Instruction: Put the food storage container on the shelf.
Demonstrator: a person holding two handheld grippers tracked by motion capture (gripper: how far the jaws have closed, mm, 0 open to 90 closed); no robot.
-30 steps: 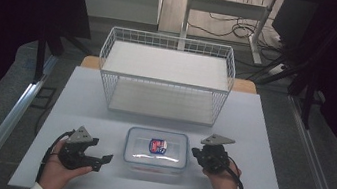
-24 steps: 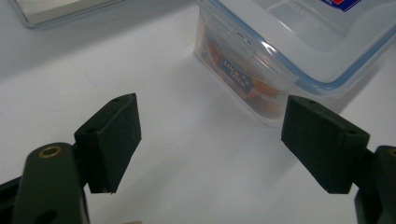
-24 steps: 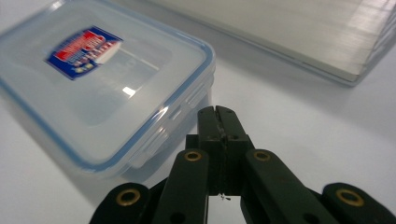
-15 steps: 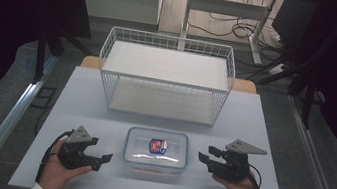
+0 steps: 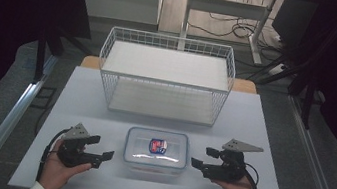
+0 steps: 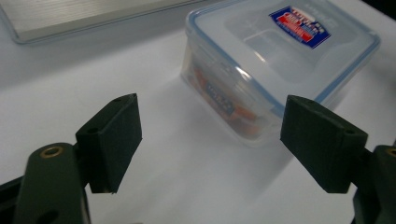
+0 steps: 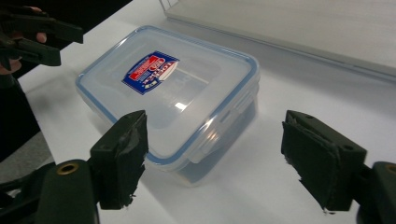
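Lettering on the lidded plastic container's (image 5: 156,150) red-and-blue sticker (image 5: 157,146) is too blurred to read; it sits low centre between your left gripper (image 5: 101,157) and right gripper (image 5: 201,158), both spread apart.

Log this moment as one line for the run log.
left tongs: open, beside container, apart | right tongs: open, beside container, apart | lidded clear container: on table, closed | wire basket: behind container
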